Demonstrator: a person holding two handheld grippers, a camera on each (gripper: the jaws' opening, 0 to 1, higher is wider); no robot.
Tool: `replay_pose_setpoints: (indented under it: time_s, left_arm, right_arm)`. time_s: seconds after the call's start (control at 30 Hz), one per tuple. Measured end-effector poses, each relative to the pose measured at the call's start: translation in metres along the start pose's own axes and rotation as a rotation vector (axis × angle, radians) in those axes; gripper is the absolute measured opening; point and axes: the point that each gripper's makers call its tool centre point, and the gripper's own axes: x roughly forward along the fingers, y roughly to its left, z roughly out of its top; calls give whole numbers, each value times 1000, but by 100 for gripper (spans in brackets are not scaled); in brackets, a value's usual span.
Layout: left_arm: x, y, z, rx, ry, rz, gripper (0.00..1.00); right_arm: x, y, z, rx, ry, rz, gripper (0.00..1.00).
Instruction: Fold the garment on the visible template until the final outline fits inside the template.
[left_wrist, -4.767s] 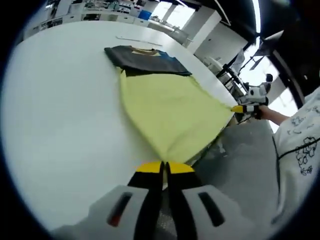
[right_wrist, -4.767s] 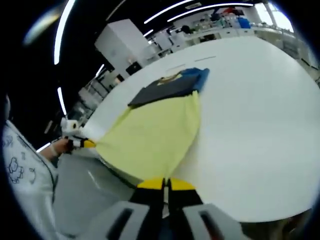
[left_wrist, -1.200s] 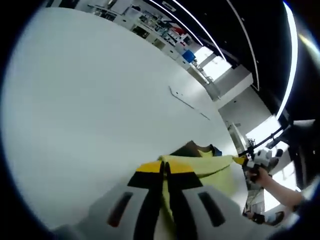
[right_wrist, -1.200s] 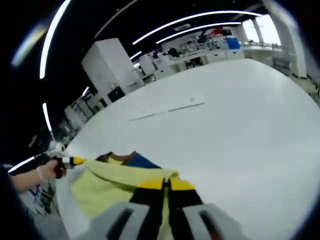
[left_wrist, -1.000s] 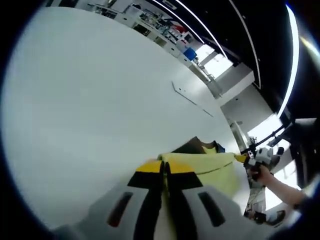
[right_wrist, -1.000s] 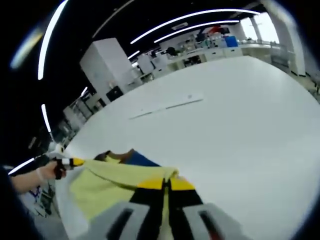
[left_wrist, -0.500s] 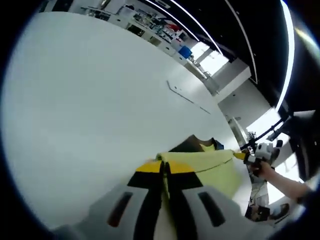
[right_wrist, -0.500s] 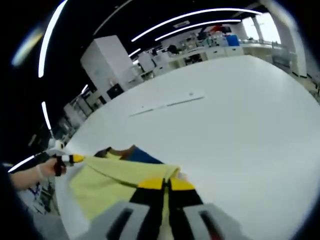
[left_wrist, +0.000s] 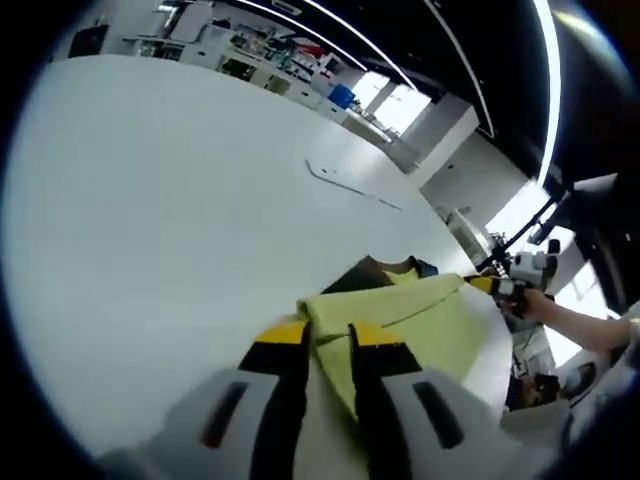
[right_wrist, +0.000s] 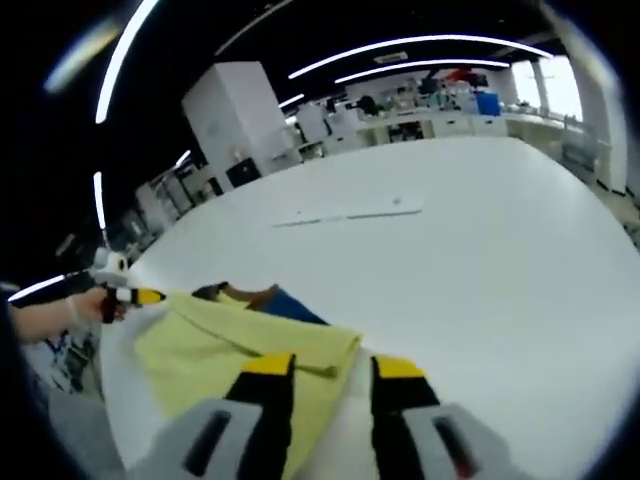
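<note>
White and bare, the big round-edged table (left_wrist: 150, 200) carries our work, with a thin pale strip (left_wrist: 350, 187) lying far out on it. Around it we see a dim lab hall: curved ceiling light strips (right_wrist: 420, 45), white cabinets (right_wrist: 235, 115), benches crowded with gear and bright windows at the back.

Near the table's edge on our side lies the garment (left_wrist: 400, 310), a yellow T-shirt folded over on itself, its fold edge running across between our two grippers. From under the yellow layer a dark collar part (right_wrist: 235, 293) and a bit of blue (right_wrist: 290, 305) poke out toward the table's middle. We cannot make out any template outline under the shirt.

Our left gripper (left_wrist: 325, 335) has its yellow-tipped jaws a narrow way apart; the yellow corner of the shirt lies right at the tips, just past them, and nothing is pinched. In the right gripper view this same gripper (right_wrist: 140, 296) is seen at the shirt's far corner, held by a hand (right_wrist: 85, 310).

Our right gripper (right_wrist: 333, 367) stands with its jaws wide apart, the shirt's folded corner lying in the gap and free of both. In the left gripper view it (left_wrist: 485, 283) sits at the shirt's other corner.
</note>
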Motion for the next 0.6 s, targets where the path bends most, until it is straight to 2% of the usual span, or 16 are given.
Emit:
replay_pose_setpoints:
  time_s: [0.07,0.13,0.2,0.27,0.47,0.6]
  left_arm:
    - [-3,-11,-1,40,5,-31,24]
    - [-4,-17,-5,48,17,-46,32]
    - [-5,-20,-9,110,39,-44,40]
    - [-5,-18,-13,174,62,-46,48]
    - [-5,-24,-14,184,66,-75,71]
    - [-4,-32,-16,206,72,-103,82]
  right_arm:
    - [0,4,-2,-35,6,14,46]
    - [-1,11,-4,-72,-1,28,60]
    - [-1,17,-8,-99,10,47,70]
    - [0,18,-11,-133,29,53,73]
    - [-1,29,-16,-148,29,87,86]
    - [-2,38,-18,-168,31,111,91]
